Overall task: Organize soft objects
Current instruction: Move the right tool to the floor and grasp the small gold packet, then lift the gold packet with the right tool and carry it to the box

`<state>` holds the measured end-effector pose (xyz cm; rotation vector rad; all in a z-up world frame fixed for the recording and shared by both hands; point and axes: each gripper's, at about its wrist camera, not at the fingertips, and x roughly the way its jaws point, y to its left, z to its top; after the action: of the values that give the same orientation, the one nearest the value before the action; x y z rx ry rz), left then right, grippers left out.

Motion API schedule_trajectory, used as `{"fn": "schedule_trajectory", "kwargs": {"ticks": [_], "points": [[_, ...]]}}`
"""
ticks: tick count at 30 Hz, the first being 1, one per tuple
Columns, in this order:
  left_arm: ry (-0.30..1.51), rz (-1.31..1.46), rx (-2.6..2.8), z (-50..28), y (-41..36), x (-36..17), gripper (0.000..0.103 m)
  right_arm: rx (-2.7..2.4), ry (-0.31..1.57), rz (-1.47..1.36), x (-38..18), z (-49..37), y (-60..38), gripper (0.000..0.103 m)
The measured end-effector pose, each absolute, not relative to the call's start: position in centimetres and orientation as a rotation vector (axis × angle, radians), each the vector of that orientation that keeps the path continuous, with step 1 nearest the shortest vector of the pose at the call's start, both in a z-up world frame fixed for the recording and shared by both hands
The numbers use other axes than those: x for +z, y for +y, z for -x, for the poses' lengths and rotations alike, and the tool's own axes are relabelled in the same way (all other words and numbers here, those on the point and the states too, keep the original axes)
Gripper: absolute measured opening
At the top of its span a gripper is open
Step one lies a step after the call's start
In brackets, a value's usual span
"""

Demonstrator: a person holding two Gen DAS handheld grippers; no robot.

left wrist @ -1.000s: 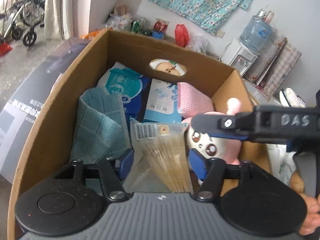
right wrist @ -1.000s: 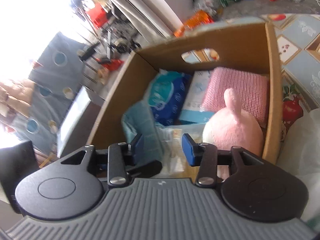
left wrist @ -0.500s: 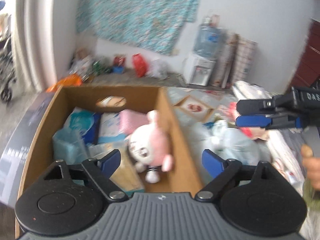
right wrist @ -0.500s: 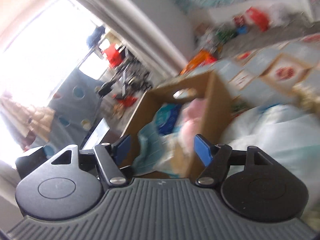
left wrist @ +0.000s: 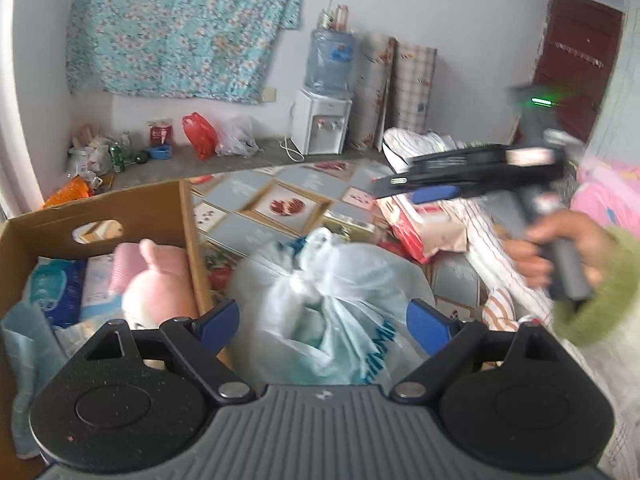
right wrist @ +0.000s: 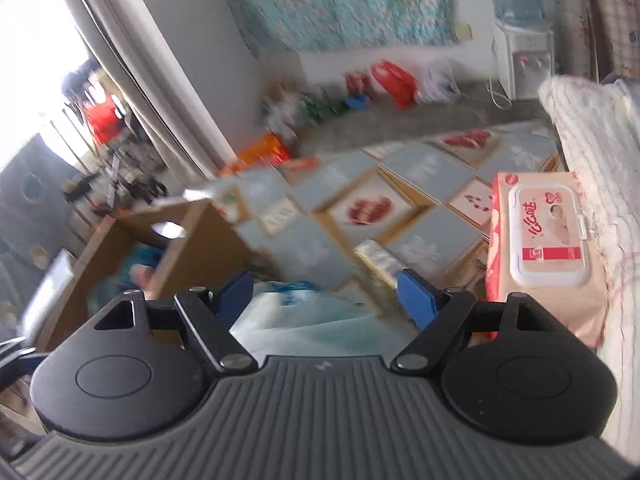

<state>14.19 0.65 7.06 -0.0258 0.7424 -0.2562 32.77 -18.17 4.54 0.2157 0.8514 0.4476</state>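
Observation:
A cardboard box (left wrist: pixel 188 232) at the left holds a pink plush rabbit (left wrist: pixel 156 284), a pink towel (left wrist: pixel 128 260), blue wipe packs (left wrist: pixel 56 292) and a teal cloth (left wrist: pixel 24 344). Right of the box lies a tied pale blue plastic bag (left wrist: pixel 320 300). My left gripper (left wrist: pixel 322 316) hangs open above that bag, holding nothing. My right gripper (right wrist: pixel 324 286) is over the bag's far edge (right wrist: pixel 304 320); its jaws are opening with nothing between them. A pink pack of baby wipes (right wrist: pixel 548 240) lies to its right. A hand (left wrist: pixel 560 248) carries the right gripper at the right edge.
A patterned floor mat (left wrist: pixel 280 204) lies under the box and bag. White quilted bedding (right wrist: pixel 592 152) borders it on the right. A water dispenser (left wrist: pixel 322 120), rolled mats (left wrist: pixel 400 92) and a red bag (left wrist: pixel 200 136) stand by the far wall.
Both grippers have left the box and swung right over the pale blue bag, opening wide. The plush rabbit and the packet of sticks stay in the box.

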Motion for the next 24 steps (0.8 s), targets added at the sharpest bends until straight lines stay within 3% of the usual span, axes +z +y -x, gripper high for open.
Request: {"fn": "schedule_trajectory", "kwargs": {"ticks": [5,8,13,19,24], "points": [[0.729,-0.012,-0.252,-13.8,-0.7,6.0,0.092,0.405,0.905,-0.127,-0.4,-37.3,-16.9,0.077],[0.723,-0.026,-0.232,-13.7,-0.6,5.7,0.092,0.404,0.945,-0.095,-3.0,-38.9,-15.1,0.07],[0.711,-0.016,-0.211,-13.2,-0.3,5.3,0.092,0.398,0.99,-0.089,-5.4,-40.3,-15.4,0.037],[0.703,-0.016,-0.216,-13.2,-0.5,5.1,0.092,0.373,0.951,-0.145,-4.6,-39.8,-16.7,0.026],[0.66,-0.06,-0.175,-13.5,-0.8,5.0,0.092,0.423,0.902,-0.302,-2.1,-38.3,-18.6,0.026]]}}
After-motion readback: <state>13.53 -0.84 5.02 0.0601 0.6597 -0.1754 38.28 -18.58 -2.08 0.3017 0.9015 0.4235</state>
